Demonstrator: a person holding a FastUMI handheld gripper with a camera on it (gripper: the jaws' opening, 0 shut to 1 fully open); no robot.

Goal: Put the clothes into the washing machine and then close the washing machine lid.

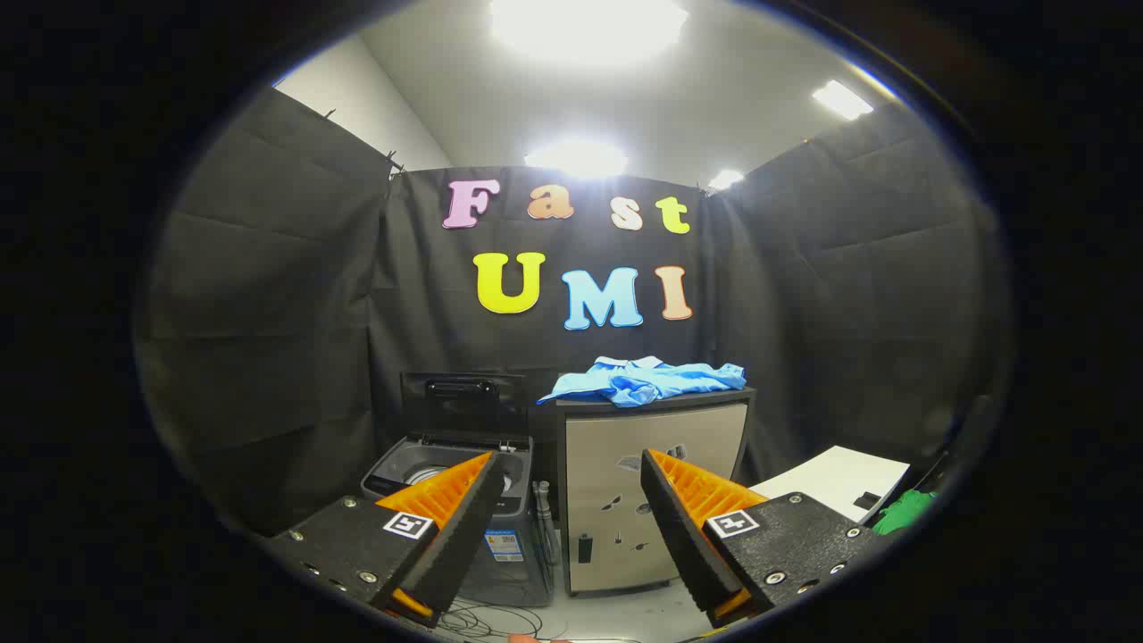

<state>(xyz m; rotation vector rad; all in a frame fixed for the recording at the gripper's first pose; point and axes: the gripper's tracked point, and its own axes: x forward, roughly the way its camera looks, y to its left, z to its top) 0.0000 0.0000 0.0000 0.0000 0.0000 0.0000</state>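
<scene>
The gripper (567, 509) is held well back from the work, its fingers (455, 518) spread wide apart with nothing between them. No garment has yet been taken up, so the task is judged to be at its start.

The clothes (645, 379), a crumpled light-blue garment, are seen beyond the fingers and above them, heaped on top of a small cabinet (652, 496) that serves as the worktop. One edge of the cloth is draped over the cabinet's front-left corner, which is judged to offer a loose fold for gripping.

The washing machine (451, 500), a top-loader, is set just beside the cabinet, behind the left finger, which partly hides its drum opening. Its lid (463, 402) is raised upright against the black curtain (268, 313), so the drum is left open to receive the garment and the lid stays to be closed afterwards.

Between machine and cabinet a grey hose (543, 509) is seen standing. Cables (487, 618) are strewn on the floor below the fingers. Beyond the right finger a white board (835, 478) and something green (904, 511) are glimpsed; what the green item is cannot be told. Nothing is seen to bar the way up to the garment.
</scene>
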